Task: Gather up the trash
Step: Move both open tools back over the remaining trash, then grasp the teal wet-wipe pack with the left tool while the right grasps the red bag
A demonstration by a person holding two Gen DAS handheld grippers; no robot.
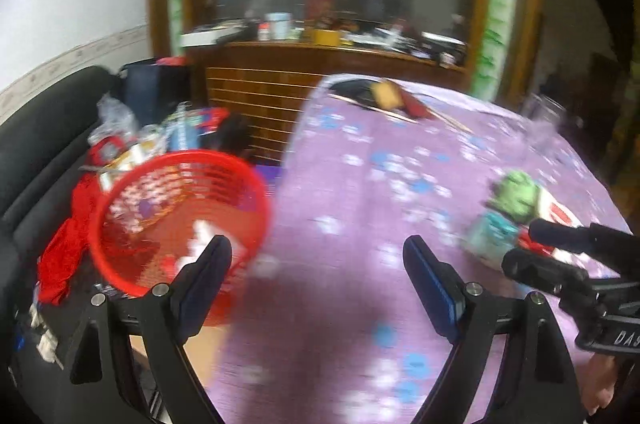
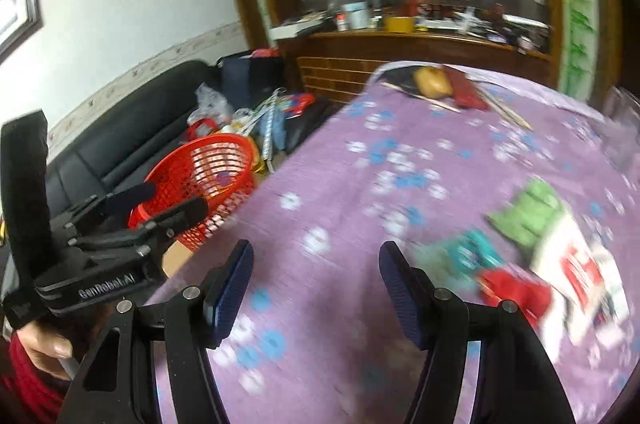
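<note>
A red mesh basket [image 1: 180,220] stands off the left edge of the table with white scraps inside; it also shows in the right wrist view [image 2: 208,179]. Trash lies on the purple flowered tablecloth [image 1: 360,183]: a green wrapper [image 1: 518,195], a teal packet [image 1: 490,236], a red wrapper [image 2: 516,294] and a white-and-red packet [image 2: 576,272]. My left gripper [image 1: 318,254] is open and empty beside the basket. My right gripper [image 2: 316,260] is open and empty, left of the trash pile; it also shows in the left wrist view [image 1: 532,244].
A black sofa [image 2: 120,127] with bags and clutter [image 1: 132,131] lies behind the basket. A yellow object, a red case and chopsticks [image 2: 448,87] lie at the table's far end. A wooden cabinet [image 1: 320,63] stands behind.
</note>
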